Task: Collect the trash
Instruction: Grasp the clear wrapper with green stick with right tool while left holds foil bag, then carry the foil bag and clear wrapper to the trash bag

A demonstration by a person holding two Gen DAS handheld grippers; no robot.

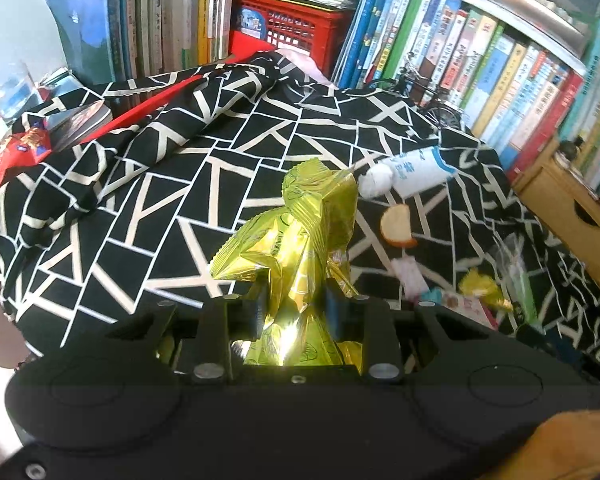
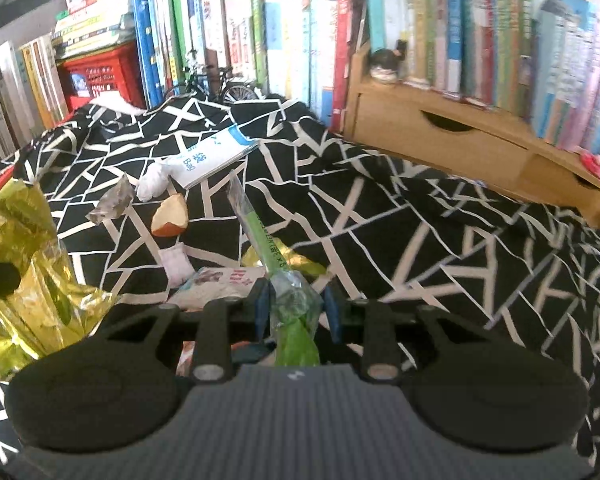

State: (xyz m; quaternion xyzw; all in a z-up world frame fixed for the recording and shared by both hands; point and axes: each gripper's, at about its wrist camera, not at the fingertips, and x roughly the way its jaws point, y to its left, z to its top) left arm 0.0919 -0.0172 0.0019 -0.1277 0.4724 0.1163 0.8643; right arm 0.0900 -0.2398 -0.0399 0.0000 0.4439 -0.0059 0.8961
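Note:
My left gripper (image 1: 294, 300) is shut on a crumpled gold foil wrapper (image 1: 300, 232), lifted above the black-and-white patterned cloth (image 1: 160, 200). The same gold foil wrapper (image 2: 20, 264) shows at the left edge of the right wrist view. My right gripper (image 2: 296, 300) is shut on a clear plastic wrapper with a green strip (image 2: 268, 244), which sticks up and away from the jaws. On the cloth lie a white and blue packet (image 2: 208, 156), an apple piece (image 2: 171, 216), a small silver wrapper (image 2: 114, 200), a pink scrap (image 2: 174, 262) and a printed wrapper (image 2: 216, 280).
Rows of books (image 2: 260, 32) line the back. A red crate (image 1: 296, 24) and a toy bicycle (image 2: 216, 84) stand behind the cloth. A wooden drawer unit (image 2: 440, 132) sits at the right. Red snack packets (image 1: 16, 152) and a glass (image 1: 12, 92) lie far left.

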